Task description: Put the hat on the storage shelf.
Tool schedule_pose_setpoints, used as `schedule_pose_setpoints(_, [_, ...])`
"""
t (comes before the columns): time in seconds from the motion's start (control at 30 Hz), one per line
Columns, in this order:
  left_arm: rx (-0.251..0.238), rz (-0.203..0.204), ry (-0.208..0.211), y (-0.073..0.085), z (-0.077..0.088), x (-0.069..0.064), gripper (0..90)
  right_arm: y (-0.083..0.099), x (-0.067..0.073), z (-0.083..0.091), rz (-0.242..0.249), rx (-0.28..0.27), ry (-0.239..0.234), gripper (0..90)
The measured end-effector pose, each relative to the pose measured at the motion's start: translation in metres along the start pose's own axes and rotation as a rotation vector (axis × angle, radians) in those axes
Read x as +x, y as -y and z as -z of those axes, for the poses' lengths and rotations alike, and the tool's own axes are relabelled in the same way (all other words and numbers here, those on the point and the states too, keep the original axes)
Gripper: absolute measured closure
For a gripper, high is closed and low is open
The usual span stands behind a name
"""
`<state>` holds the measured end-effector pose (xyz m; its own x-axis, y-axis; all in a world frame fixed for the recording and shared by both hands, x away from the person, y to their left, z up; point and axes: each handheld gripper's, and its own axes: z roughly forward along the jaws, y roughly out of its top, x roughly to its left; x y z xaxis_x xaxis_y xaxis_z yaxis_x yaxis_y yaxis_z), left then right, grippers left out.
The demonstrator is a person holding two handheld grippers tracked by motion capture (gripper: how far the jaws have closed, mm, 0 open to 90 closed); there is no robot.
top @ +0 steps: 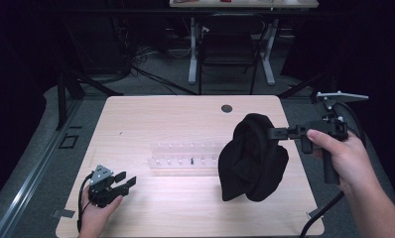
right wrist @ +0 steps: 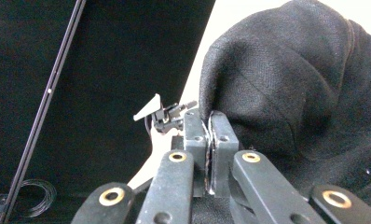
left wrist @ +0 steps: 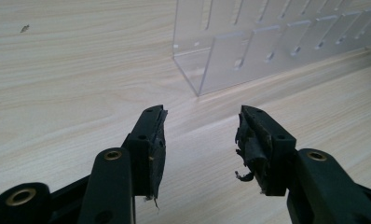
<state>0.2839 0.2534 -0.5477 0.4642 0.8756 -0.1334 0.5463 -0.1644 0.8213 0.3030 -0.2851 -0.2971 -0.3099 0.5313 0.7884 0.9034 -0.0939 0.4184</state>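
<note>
Black cloth (top: 252,158) hangs bunched at the right half of the table (top: 185,124), top edge lifted, lower folds sagging to the tabletop or just above it; we can't tell if the bottom touches. In the right gripper view the cloth (right wrist: 291,84) sits right ahead of the jaws, a thin edge pinched between them.

Right gripper (top: 271,132) points level toward the table's middle from the right side, jaws clamped tight on the cloth's upper edge. Our right hand (top: 337,153) wraps the handle, forearm coming in from the bottom right corner, cable trailing down past the table edge. Same gripper (right wrist: 210,140) from its own camera: pads pressed together, fabric caught in the seam.

Left gripper (top: 123,181) rests low at the front left of the table, our left hand (top: 98,208) under it, jaws spread wide with nothing between them. Its own view confirms: left gripper (left wrist: 200,140) gaping over bare wood, worn pads fraying.

Clear acrylic rack (top: 185,156) lies across the middle of the table, its right end just beside or behind the cloth. From the left gripper view the rack (left wrist: 267,46) is ahead of the jaws, apart from them. A dark round hole (top: 227,108) sits near the far table edge.
</note>
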Motion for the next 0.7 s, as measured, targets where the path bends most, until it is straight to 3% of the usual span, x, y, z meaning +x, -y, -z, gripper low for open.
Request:
schedule_pose_setpoints(0.37, [-0.024, -0.019, 0.029, -0.009, 0.003, -0.012, 50.9, -0.024, 0.011, -0.012, 0.008, -0.023, 0.002, 88.5])
schedule_pose_setpoints(0.47, [-0.032, -0.026, 0.055, -0.015, 0.006, -0.018, 50.9, -0.030, 0.012, -0.017, 0.011, -0.032, 0.001, 88.4])
schedule_pose_setpoints(0.7, [-0.049, -0.122, 0.114, -0.039, 0.009, -0.044, 51.1, -0.049, 0.016, -0.034, 0.028, -0.062, 0.016, 88.5])
